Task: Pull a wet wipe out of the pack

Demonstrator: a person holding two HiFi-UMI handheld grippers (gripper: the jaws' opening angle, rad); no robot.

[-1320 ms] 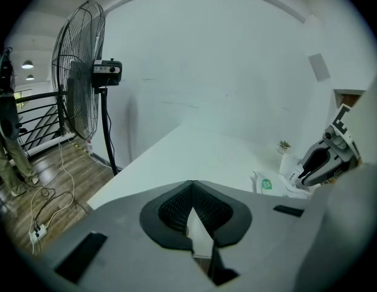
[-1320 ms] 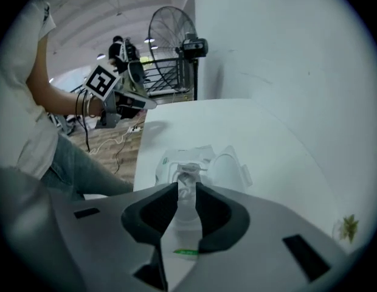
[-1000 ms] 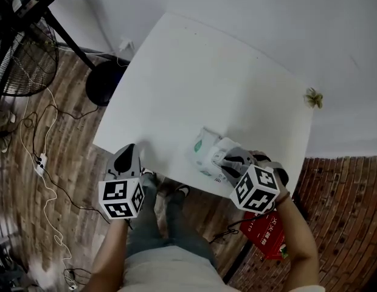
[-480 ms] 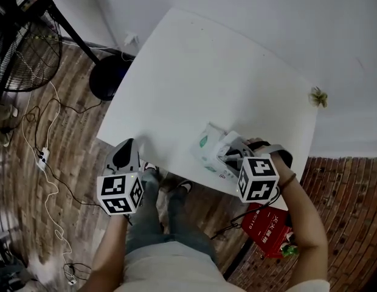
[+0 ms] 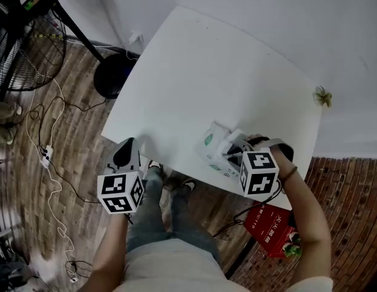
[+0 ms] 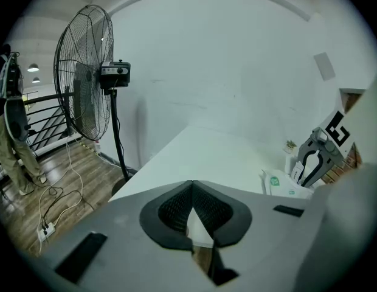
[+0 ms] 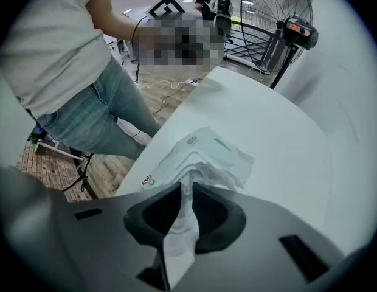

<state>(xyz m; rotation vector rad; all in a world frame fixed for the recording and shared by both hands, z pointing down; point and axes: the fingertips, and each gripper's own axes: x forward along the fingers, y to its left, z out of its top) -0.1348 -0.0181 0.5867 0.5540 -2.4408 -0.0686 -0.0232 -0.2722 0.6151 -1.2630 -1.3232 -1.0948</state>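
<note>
**Right tongs clamped on a wipe at the desk's near edge**

From the head view, the person stands at the near edge of a white desk (image 5: 213,78) with a tool in each hand. The pack (image 5: 214,142) of wet wipes lies flat on the desk close to that near edge, on the person's right. The right tongs (image 5: 235,153) are down over the pack's top, their marker cube (image 5: 259,174) toward the person. The left tongs (image 5: 126,151) hang off the desk's near-left corner, well apart from the pack and above the wooden floor. A standing fan (image 5: 21,41) is off to the left, a red box (image 5: 267,229) sits on the floor under the right arm, and a small plant (image 5: 323,96) sits at the desk's far right edge.

In the left gripper view, the left tongs' pads meet at their tips with nothing between them. Beyond them the desk runs off toward the wall, with the pack and the right tongs at the right.

In the right gripper view, the right tongs are closed on a wet wipe (image 7: 181,233). The white sheet runs from the pack's crumpled opening up between the two dark pads and hangs out on the near side. The pack lies flat just beyond the tips, near the desk's edge. The person's jeans (image 7: 97,117) show to the left.
</note>
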